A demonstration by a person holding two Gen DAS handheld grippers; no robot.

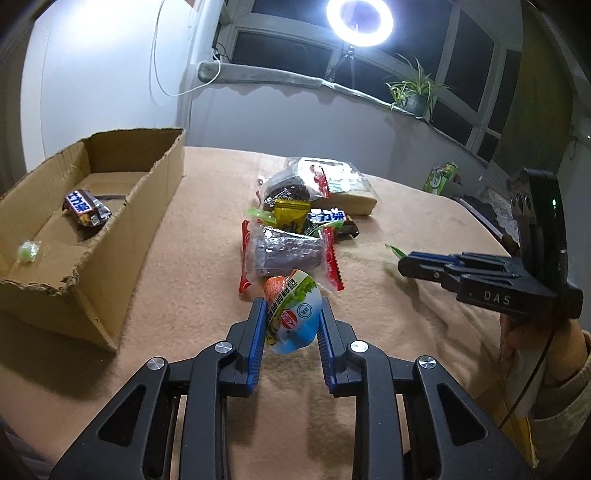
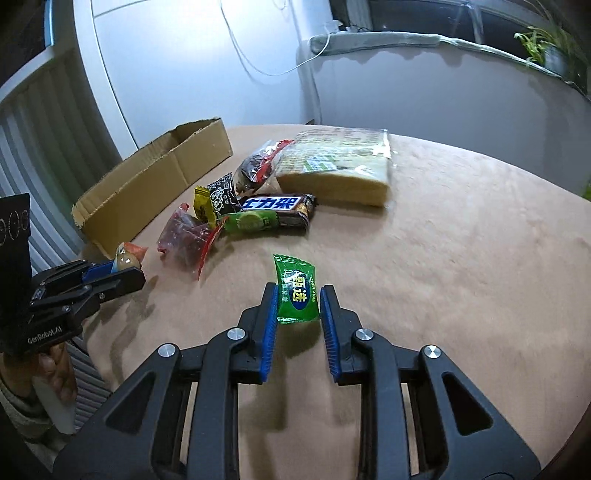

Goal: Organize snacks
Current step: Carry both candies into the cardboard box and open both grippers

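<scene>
My left gripper (image 1: 291, 306) is shut on a small jelly cup (image 1: 291, 314) with a blue, white and green lid, held just above the cloth; from the right wrist it shows as the left gripper (image 2: 122, 269) with the cup (image 2: 127, 258) at its tips. My right gripper (image 2: 298, 295) is shut on a green candy packet (image 2: 297, 291); in the left wrist view the right gripper (image 1: 402, 264) has a green sliver at its tips. A snack pile (image 1: 295, 221) lies mid-table: a chocolate bar (image 2: 279, 208), red-edged packets, a cake pack (image 2: 340, 166). The cardboard box (image 1: 92, 206) holds another chocolate bar (image 1: 86, 212) and a small green candy (image 1: 28, 252).
A tan cloth (image 2: 443, 277) covers the table. Behind it are a white wall, a windowsill with a potted plant (image 1: 413, 92) and a bright ring light (image 1: 360, 20). A green carton (image 1: 439, 177) stands beyond the table's far right edge. A hand (image 1: 535, 339) holds the right gripper.
</scene>
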